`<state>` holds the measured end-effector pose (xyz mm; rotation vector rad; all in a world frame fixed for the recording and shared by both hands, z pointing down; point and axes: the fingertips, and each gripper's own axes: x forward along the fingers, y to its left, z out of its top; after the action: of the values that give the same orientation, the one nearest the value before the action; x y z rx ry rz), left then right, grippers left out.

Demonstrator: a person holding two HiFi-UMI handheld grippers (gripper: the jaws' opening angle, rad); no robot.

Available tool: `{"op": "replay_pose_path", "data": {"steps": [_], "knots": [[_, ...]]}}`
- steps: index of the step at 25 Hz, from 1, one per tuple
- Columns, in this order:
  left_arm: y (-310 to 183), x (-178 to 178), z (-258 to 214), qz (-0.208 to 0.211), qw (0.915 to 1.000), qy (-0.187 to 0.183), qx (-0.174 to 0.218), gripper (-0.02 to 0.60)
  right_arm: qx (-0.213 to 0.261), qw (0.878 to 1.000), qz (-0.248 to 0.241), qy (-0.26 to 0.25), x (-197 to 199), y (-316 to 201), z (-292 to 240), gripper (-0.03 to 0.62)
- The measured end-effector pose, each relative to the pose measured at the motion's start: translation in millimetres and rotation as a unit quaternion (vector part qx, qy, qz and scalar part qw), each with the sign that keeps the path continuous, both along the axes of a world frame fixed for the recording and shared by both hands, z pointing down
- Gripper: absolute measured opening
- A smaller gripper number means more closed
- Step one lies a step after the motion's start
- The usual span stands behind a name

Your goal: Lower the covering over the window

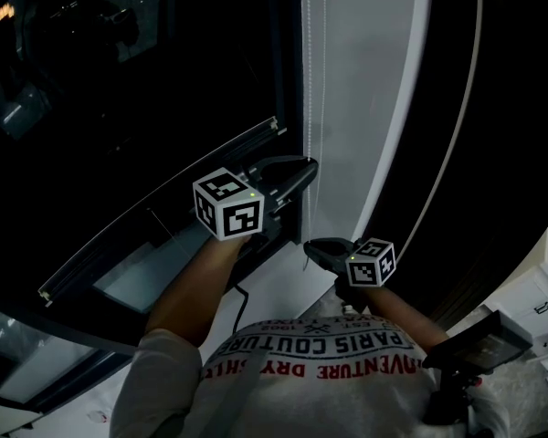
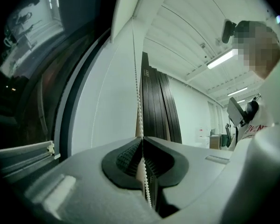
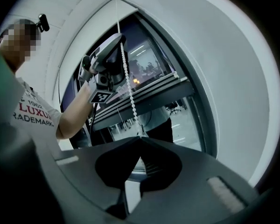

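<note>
Left claw (image 2: 143, 140) clamps the bead chain (image 2: 138, 97); right claw (image 3: 140, 137) pinches it lower; its top runs out of view.

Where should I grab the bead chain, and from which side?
Grip the bead chain on its hanging run, level from the room side, jaws across it, as the left gripper does: it hangs vertical near the wall; beads likely resist slipping.

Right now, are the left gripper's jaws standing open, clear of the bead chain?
No, the left gripper view shows the left gripper with its jaws pressed together on the bead chain.
</note>
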<state>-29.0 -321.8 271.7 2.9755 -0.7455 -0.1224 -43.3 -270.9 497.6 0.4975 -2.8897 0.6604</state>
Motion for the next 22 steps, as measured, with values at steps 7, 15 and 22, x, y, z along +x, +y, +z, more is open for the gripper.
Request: {"op": "replay_pose_path", "data": {"steps": [7,15,22], "knots": [[1.3,5.8,51.0,-0.010,0.9992,-0.036,-0.016,0.011,-0.021,0.998,-0.003,0.057,4.9,10.5,47.6,0.006],[7.3,7.4,124.3,-0.025,0.9963,-0.069,-0.045,0.011,-0.066,0.992,-0.004,0.109,14.5,31.8,112.9,0.006],[11.8,11.2,178.1,-0.037,0.9927,-0.092,-0.069,0.011,-0.092,0.984,-0.008,0.155,23.3,47.0,156.6,0.008]]}}
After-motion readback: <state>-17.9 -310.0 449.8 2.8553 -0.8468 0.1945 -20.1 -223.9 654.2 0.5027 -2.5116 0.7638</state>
